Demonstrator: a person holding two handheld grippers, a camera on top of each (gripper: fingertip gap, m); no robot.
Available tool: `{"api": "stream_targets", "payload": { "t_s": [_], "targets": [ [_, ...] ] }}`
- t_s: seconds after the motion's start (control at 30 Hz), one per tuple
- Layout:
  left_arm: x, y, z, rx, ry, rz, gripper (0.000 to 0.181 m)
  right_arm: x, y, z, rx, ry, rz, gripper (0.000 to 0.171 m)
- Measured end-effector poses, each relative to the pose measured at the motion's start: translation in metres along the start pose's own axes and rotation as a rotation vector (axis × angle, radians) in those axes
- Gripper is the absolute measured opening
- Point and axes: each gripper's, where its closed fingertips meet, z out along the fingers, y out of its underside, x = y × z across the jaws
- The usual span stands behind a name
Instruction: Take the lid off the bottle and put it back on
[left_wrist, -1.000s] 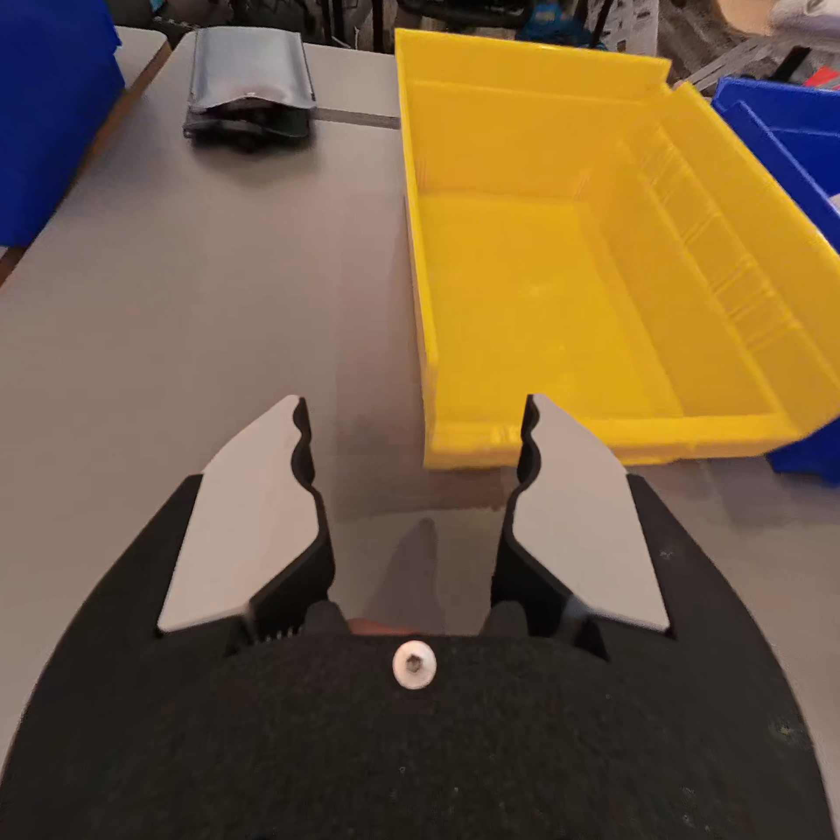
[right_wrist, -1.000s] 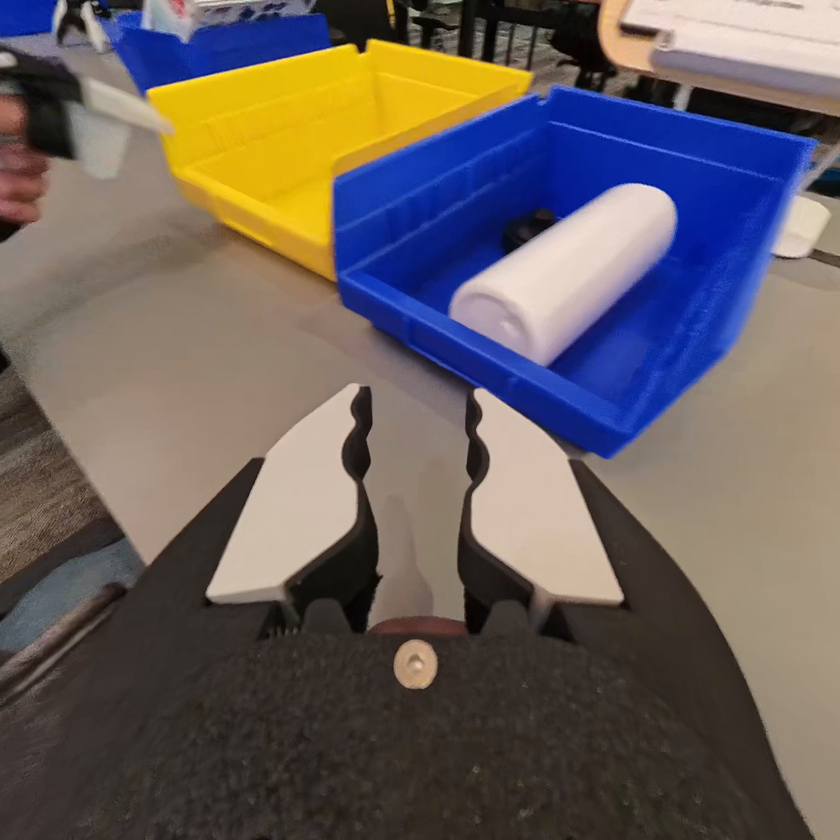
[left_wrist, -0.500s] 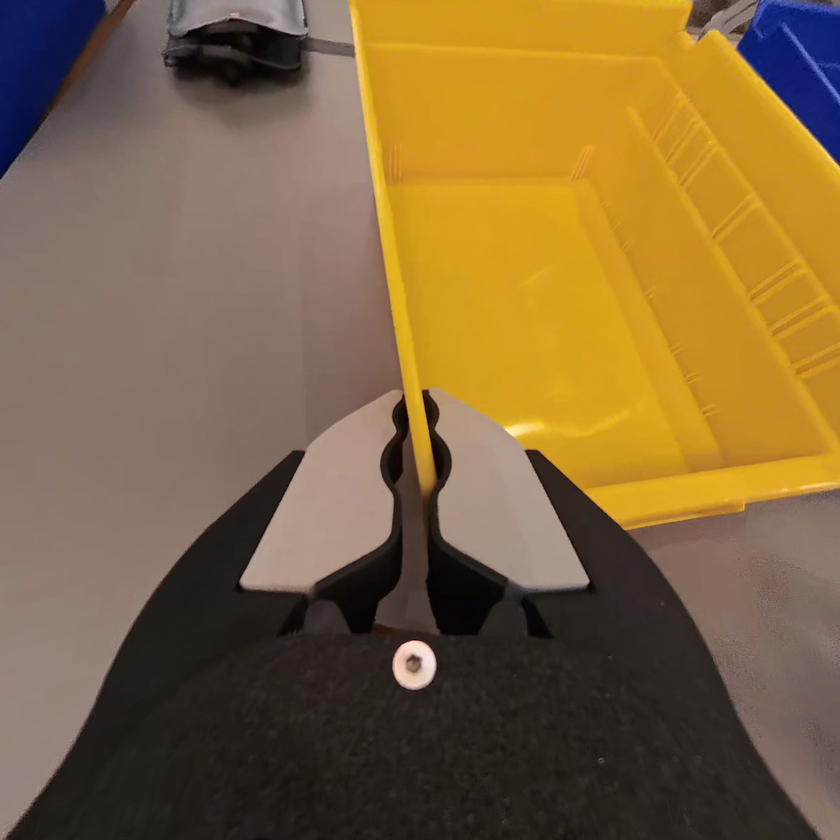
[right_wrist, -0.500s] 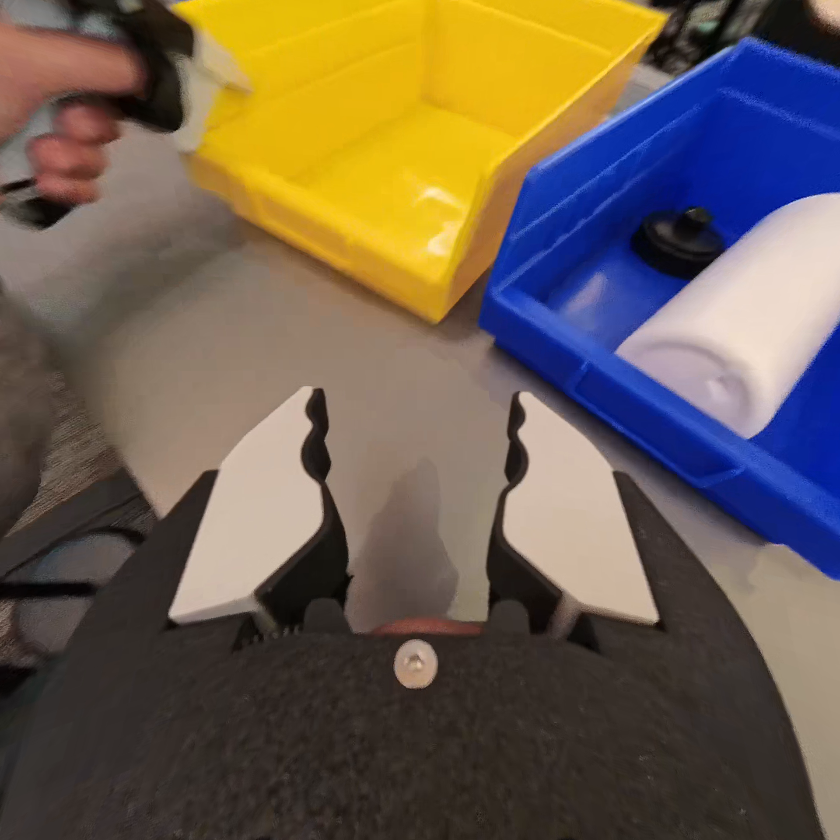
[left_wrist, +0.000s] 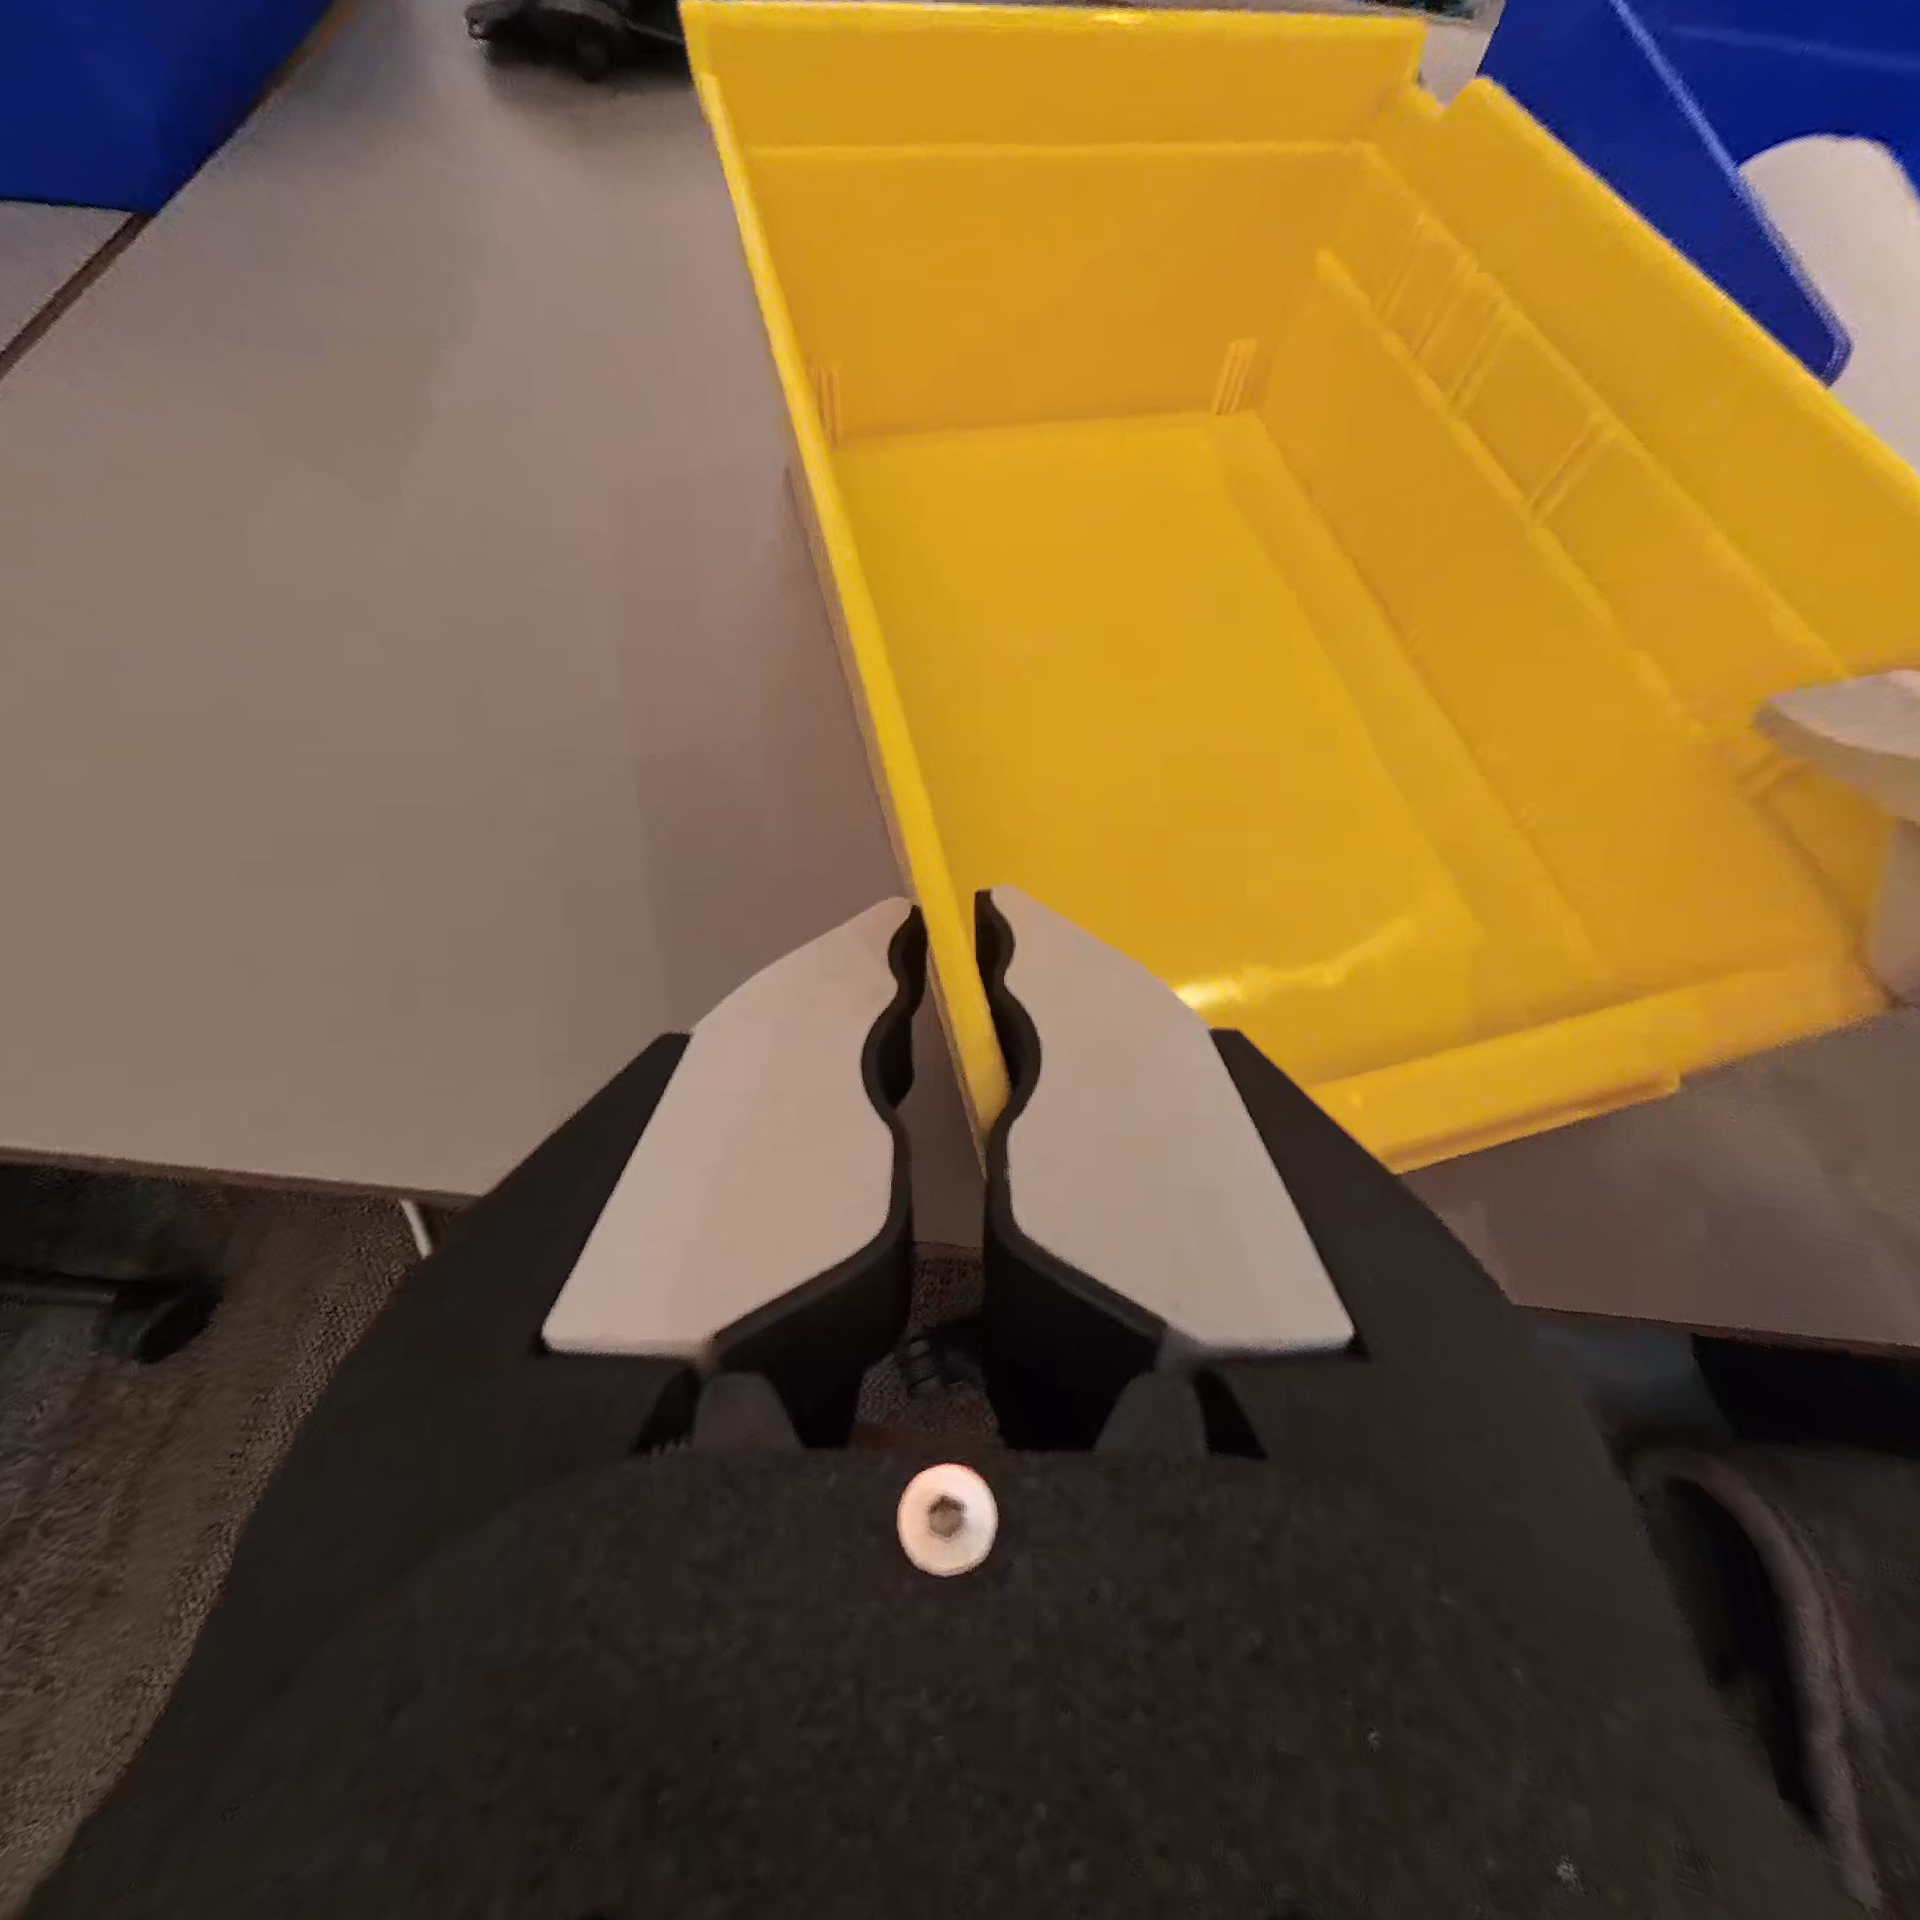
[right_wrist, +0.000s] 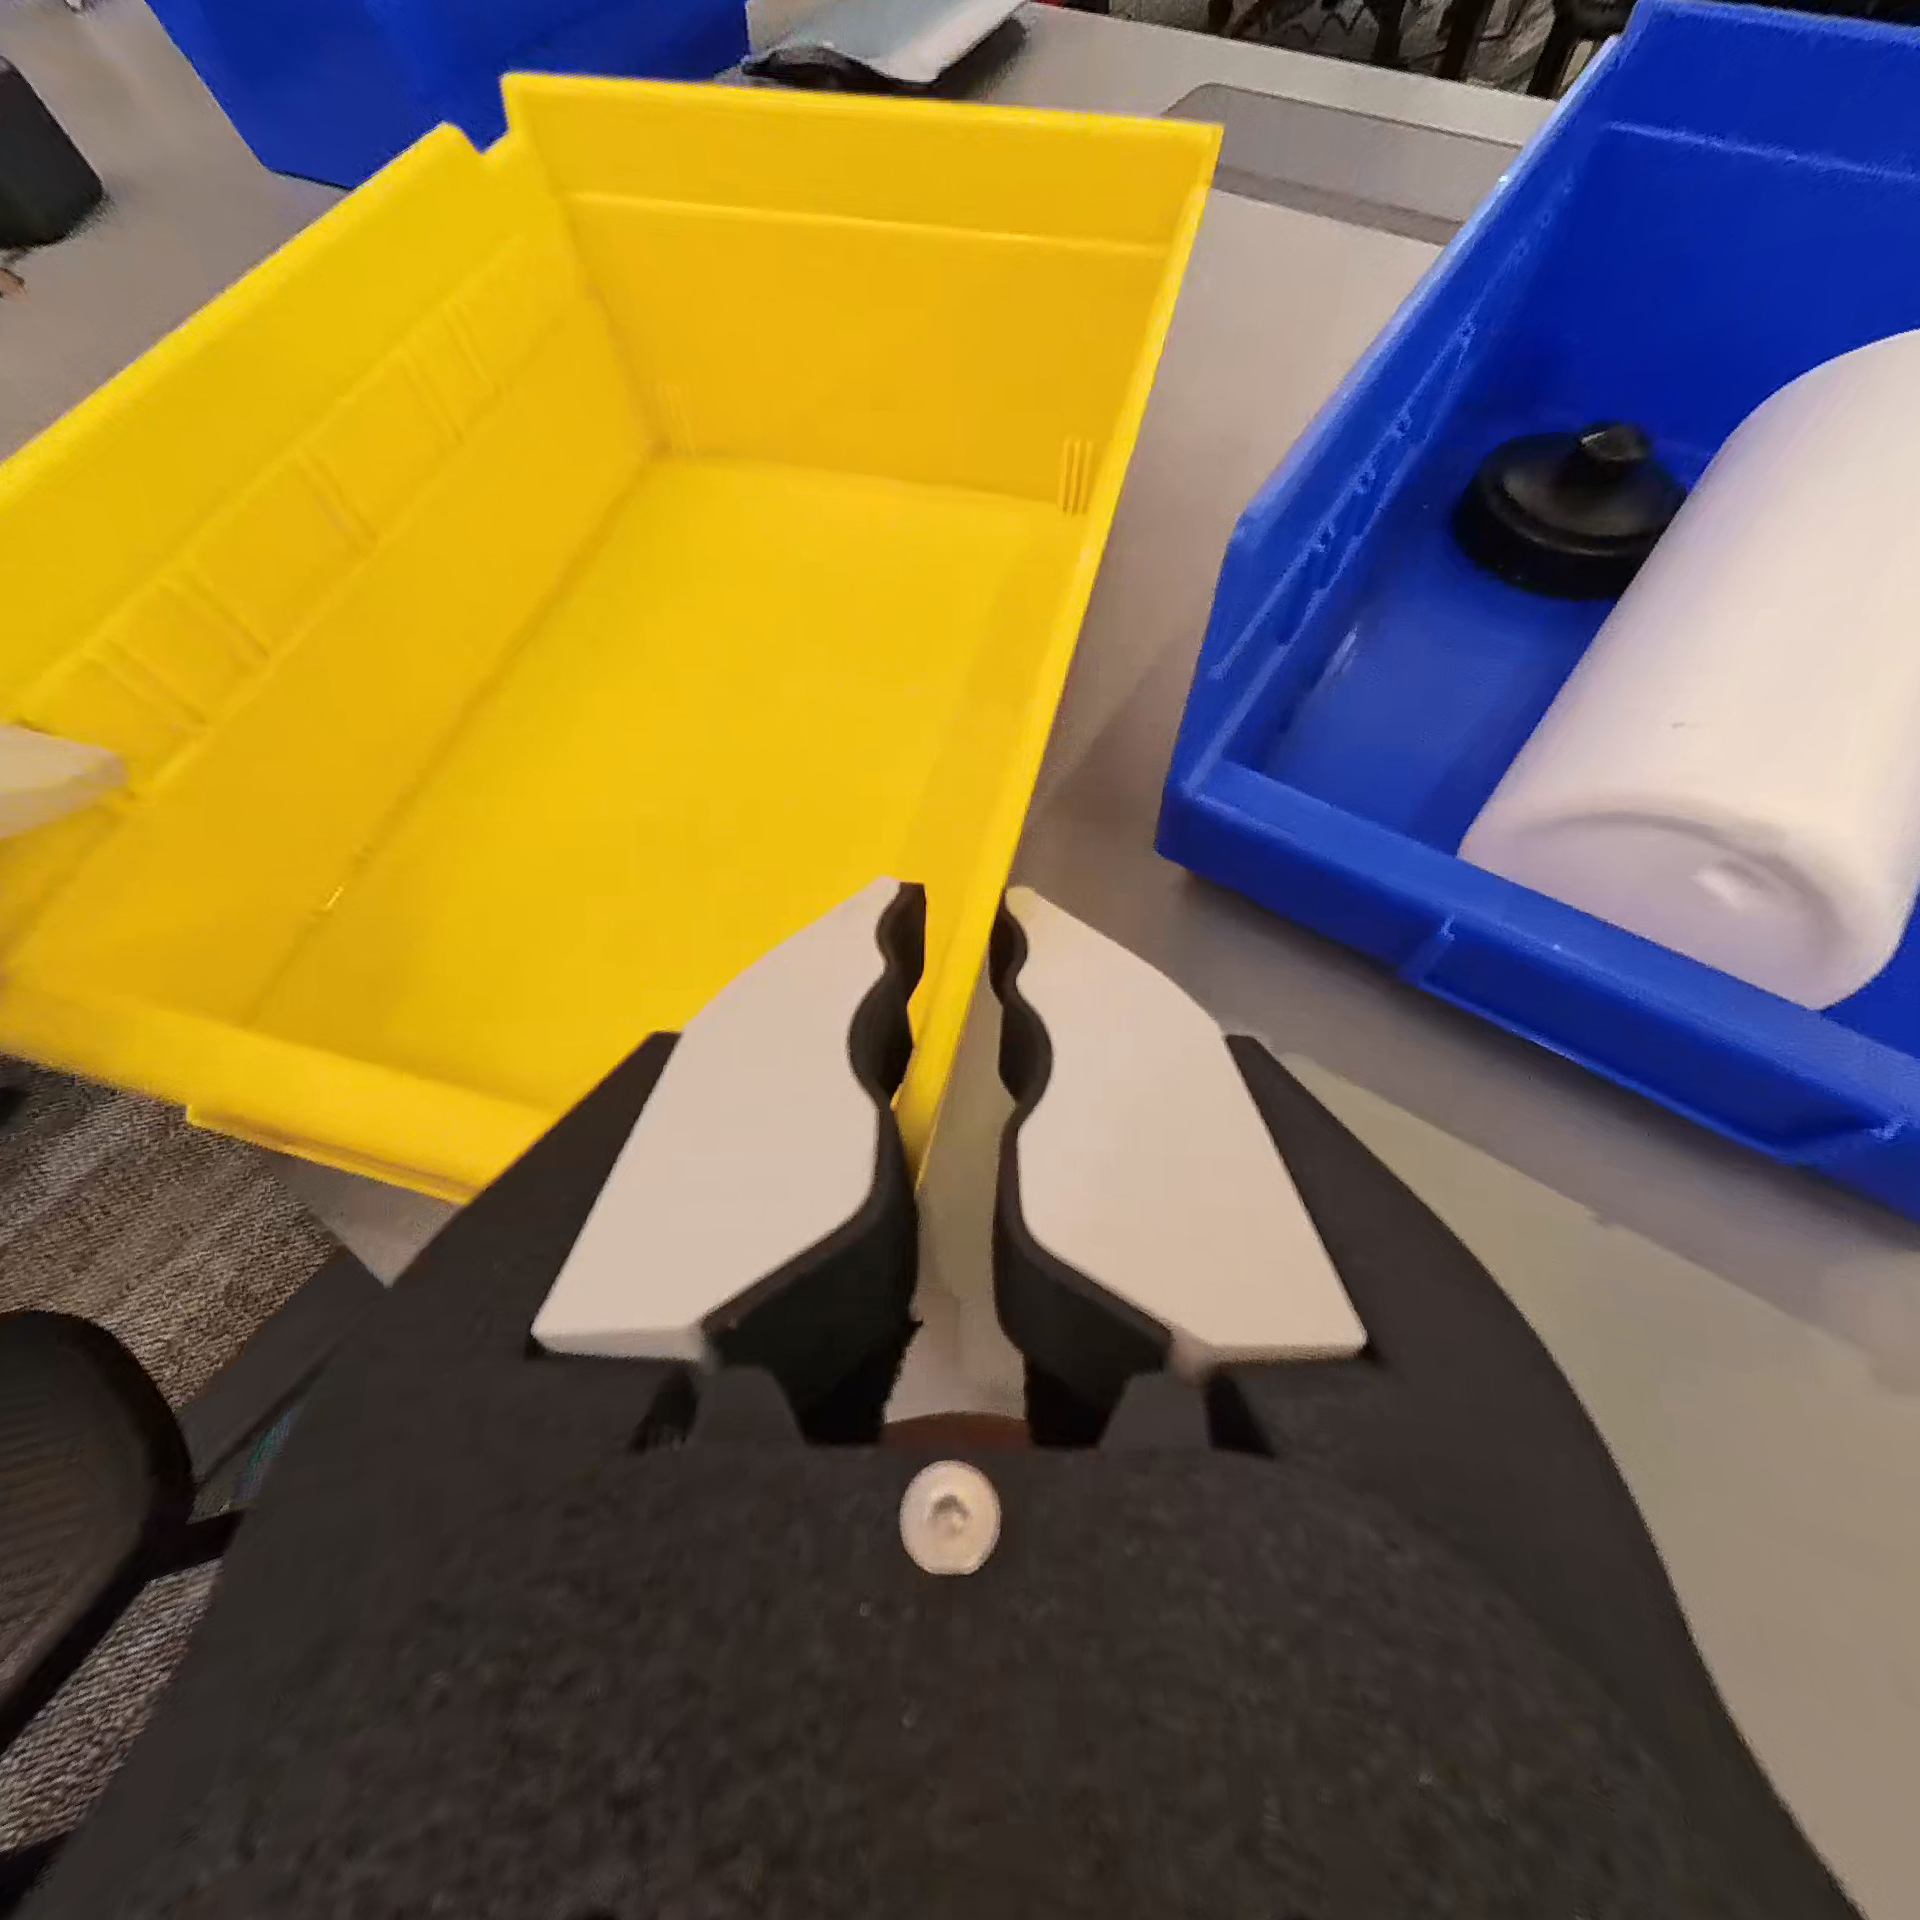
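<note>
A white bottle (right_wrist: 1714, 675) lies on its side in a blue bin (right_wrist: 1351, 416), with a black lid (right_wrist: 1558, 520) loose beside it. An empty yellow bin (left_wrist: 1039, 260) stands left of the blue bin and also shows in the right wrist view (right_wrist: 831, 312). My left gripper (left_wrist: 945, 914) is shut on the yellow bin's left wall near its front corner. My right gripper (right_wrist: 956, 904) is shut on its right wall near the front. Each gripper's tip shows at the edge of the other's view.
The yellow bin's front sits at the grey table's front edge (left_wrist: 208, 1164), with carpet (right_wrist: 125, 1195) below. Another blue bin (left_wrist: 104, 83) is at the far left. A grey pouch (right_wrist: 883, 42) lies at the back. A dark chair (right_wrist: 62, 1455) is at lower left.
My left gripper closed on the yellow bin's left wall. My right gripper swung left from the blue bin and closed on the yellow bin's right wall. The bin has come nearer the table's front edge.
</note>
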Motion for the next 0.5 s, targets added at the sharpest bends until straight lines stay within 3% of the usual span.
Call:
{"api": "stream_targets", "payload": {
  "t_s": [0.13,0.27,0.4,0.5],
  "targets": [
    [0.01,-0.02,-0.022,0.114,-0.065,0.014,0.005,0.004,-0.023,-0.022,0.094,0.073,-0.068,0.007],
    [0.035,-0.079,-0.056,0.294,-0.08,0.061,0.004,0.015,-0.079,-0.068,0.288,0.131,-0.117,0.006],
    [0.097,-0.138,-0.068,0.403,0.001,0.13,0.005,0.06,-0.126,-0.127,0.418,0.231,-0.12,0.007],
    [0.168,-0.164,-0.051,0.393,0.13,0.16,0.004,0.12,-0.139,-0.17,0.417,0.363,-0.097,0.006]
  ]
}}
